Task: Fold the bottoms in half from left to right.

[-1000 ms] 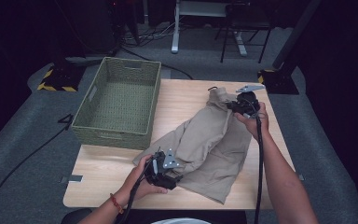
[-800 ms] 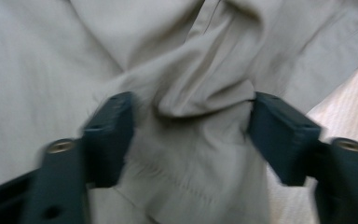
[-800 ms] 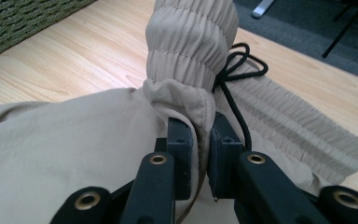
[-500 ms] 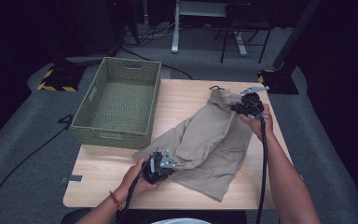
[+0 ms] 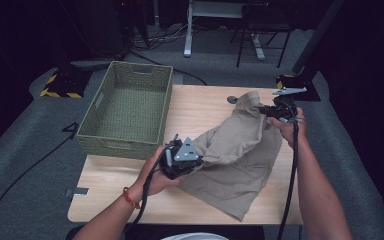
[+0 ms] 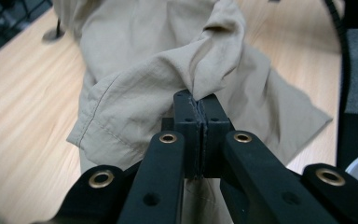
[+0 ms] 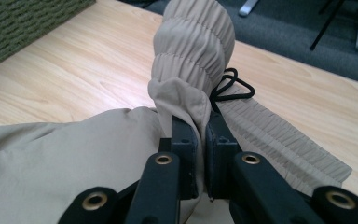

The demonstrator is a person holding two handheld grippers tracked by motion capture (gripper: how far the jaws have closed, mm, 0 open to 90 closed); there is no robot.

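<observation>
A pair of khaki shorts (image 5: 245,145) lies crumpled across the right half of the wooden table (image 5: 200,107). My left gripper (image 5: 200,160) sits at the cloth's near left corner, lifted off the table. In the left gripper view the left gripper (image 6: 199,100) is shut on a pinched fold of the shorts (image 6: 140,88) near a stitched hem. My right gripper (image 5: 266,111) is at the far right end of the shorts. In the right gripper view the right gripper (image 7: 198,123) is shut on the gathered elastic waistband (image 7: 193,42), beside a black drawstring (image 7: 230,86).
A green woven basket (image 5: 121,142) stands on the table's left side, nothing showing inside it. Bare wood lies between the basket and the shorts. Beyond the table are grey floor, cables, a chair and desk legs.
My left gripper has closed on the cloth's near corner and risen with it, pulling up a fold. My right gripper has shifted toward the right edge with the waistband, stretching the shorts.
</observation>
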